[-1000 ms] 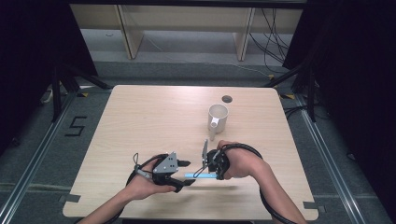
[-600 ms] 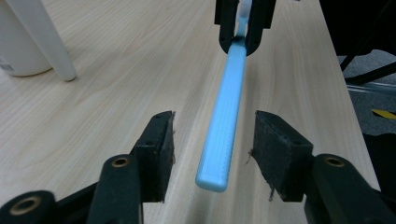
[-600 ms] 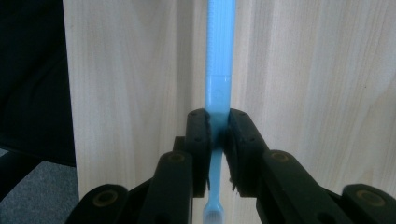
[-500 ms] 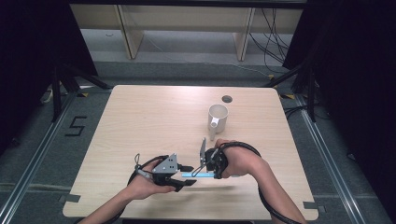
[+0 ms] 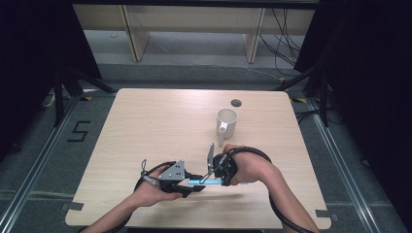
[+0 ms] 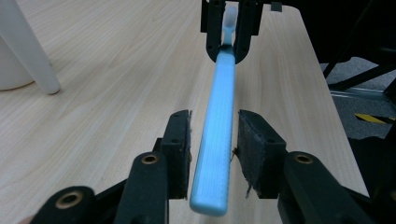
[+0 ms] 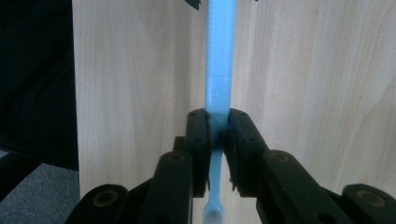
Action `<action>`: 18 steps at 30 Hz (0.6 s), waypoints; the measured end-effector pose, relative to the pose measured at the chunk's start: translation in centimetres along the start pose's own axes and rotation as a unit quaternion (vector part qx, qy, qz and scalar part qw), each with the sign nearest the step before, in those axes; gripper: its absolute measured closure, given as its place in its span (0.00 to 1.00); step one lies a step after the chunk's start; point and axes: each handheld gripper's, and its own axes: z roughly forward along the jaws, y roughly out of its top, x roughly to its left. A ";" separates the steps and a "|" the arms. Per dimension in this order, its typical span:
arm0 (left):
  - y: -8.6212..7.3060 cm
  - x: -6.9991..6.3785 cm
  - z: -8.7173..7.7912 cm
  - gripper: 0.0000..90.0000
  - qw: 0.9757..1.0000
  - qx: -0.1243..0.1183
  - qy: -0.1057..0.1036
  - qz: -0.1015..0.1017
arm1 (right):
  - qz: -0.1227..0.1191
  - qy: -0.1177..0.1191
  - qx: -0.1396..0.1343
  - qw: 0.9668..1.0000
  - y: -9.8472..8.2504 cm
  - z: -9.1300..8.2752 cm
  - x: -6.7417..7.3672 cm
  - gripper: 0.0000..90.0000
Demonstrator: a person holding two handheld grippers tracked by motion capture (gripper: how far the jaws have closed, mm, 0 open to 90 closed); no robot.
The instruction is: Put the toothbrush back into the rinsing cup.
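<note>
Toothbrush (image 6: pixel 218 140) light blue, slim, level between both claws.

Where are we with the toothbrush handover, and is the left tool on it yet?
Done: the right tool is clamped on the neck of the blue toothbrush, holding it above the table. In hand: the left tool has just been closing around the handle, but small gaps remain beside its pads. Left: finish that grip, release the right; the white mug stands apart, maybe the destination.
</note>
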 end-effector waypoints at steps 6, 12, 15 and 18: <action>-0.1 0.0 0.0 0.78 1.000 0.001 -0.003 0.002 | -0.003 0.002 0.000 1.000 0.1 0.2 0.0 0.89; 0.0 -0.1 0.0 0.81 1.000 -0.004 -0.008 0.001 | -0.002 -0.001 0.003 1.000 0.1 0.2 0.2 0.89; 0.0 -0.1 0.0 0.83 1.000 -0.004 -0.010 0.000 | -0.003 -0.002 0.004 1.000 0.1 0.1 0.2 0.89; -0.1 -0.2 0.1 0.84 1.000 -0.007 -0.015 0.003 | -0.003 -0.004 0.007 1.000 0.1 0.1 0.2 0.88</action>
